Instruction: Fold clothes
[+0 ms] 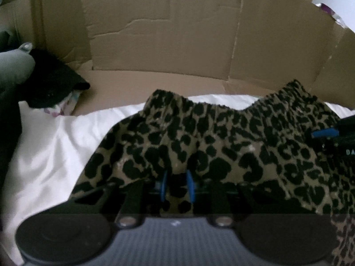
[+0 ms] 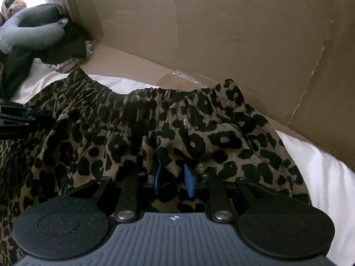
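left gripper (image 1: 176, 185) pinching a fold of leopard garment (image 1: 221, 146), jaws narrow. right gripper (image 2: 173, 180) doing likewise. garment lying on white sheet (image 1: 55, 146), cardboard (image 1: 177, 33) standing behind.

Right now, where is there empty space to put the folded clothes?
Bare white sheet lies left of the leopard-print garment, and more at its right. Brown cardboard behind is free. The black clothes pile crowds the far left corner.
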`<state>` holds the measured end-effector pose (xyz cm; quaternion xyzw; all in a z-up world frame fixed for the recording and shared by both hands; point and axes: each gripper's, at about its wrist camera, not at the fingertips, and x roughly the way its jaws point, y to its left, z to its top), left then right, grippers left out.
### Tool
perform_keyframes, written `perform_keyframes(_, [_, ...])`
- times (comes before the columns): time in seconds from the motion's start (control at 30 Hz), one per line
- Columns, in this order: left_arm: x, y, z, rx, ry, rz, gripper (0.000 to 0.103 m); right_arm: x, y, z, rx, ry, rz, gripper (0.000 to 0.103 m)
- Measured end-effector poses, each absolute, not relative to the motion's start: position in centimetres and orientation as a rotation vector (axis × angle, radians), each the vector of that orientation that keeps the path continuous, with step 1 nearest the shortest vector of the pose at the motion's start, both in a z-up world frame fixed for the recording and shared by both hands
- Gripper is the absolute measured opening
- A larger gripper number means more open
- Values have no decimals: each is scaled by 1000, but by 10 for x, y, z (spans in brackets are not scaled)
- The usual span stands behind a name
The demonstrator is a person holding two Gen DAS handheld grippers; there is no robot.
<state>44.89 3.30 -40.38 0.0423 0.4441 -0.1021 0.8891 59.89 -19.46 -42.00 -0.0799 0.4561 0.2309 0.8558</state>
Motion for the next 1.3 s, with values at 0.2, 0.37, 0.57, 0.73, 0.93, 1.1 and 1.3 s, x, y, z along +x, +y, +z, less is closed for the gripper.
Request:
perform_keyframes(0.2, [442,33,-396,35,945,-200,40,591,-197,-409,-164,958,481,36])
perform_keyframes(0.37, [414,27,-399,97,957,-237,56,562,-194,-413,-205,985,480,49])
perform_keyframes(0.57, [376,27,-394,98,944,-244,60,517,-194,-407,-189,975,502,52])
perform_keyframes(0.73, [357,32,-391,109,971,-241,65,488,-193,-411,-204,1001,512,52])
perform_keyframes(0.93, [336,47,-388,122,1024,-222,70,470,-196,-418,-178,1001,466,78])
perform_keyframes(1.1, [317,62,-383,127,1064,-198,71,451,-197,-417,-171,1006,441,78])
perform_keyframes(1.3, [292,90,-364,106,1092,-135,71,426,-208,-392,-130,1011,443,78])
